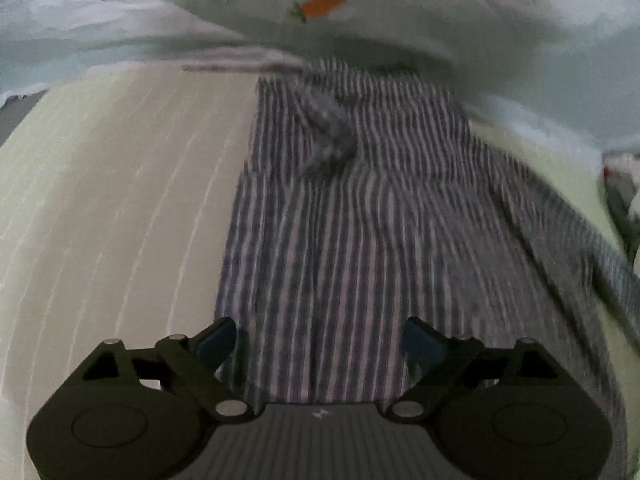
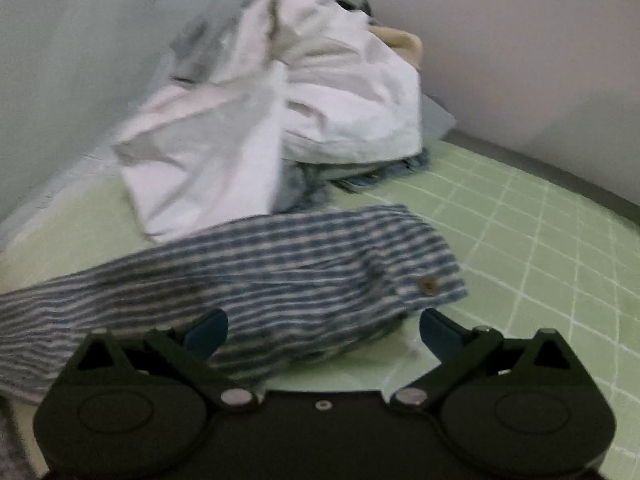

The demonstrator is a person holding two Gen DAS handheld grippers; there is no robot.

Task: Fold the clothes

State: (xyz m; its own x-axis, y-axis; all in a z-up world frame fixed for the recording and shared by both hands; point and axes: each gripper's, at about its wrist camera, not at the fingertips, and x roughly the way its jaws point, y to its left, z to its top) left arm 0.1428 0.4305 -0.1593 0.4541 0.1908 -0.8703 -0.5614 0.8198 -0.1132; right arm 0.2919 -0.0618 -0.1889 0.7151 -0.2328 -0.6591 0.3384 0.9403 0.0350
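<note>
A blue-and-white striped shirt (image 1: 352,216) lies spread flat on the pale green checked sheet (image 1: 120,200), with its bunched collar toward the far end. My left gripper (image 1: 320,340) hovers over the shirt's near part, jaws wide open, nothing between them. In the right wrist view the shirt's striped sleeve (image 2: 248,276) lies across the sheet (image 2: 540,240), its cuff with a brown button (image 2: 429,287) at the right end. My right gripper (image 2: 322,332) is open just above that sleeve, its pads apart and pressing on nothing.
A pale quilt with a carrot print (image 1: 320,6) is heaped along the far side. A pile of white and other clothes (image 2: 288,100) sits against the wall corner behind the sleeve. A grey bed edge (image 2: 560,168) borders the sheet at the right.
</note>
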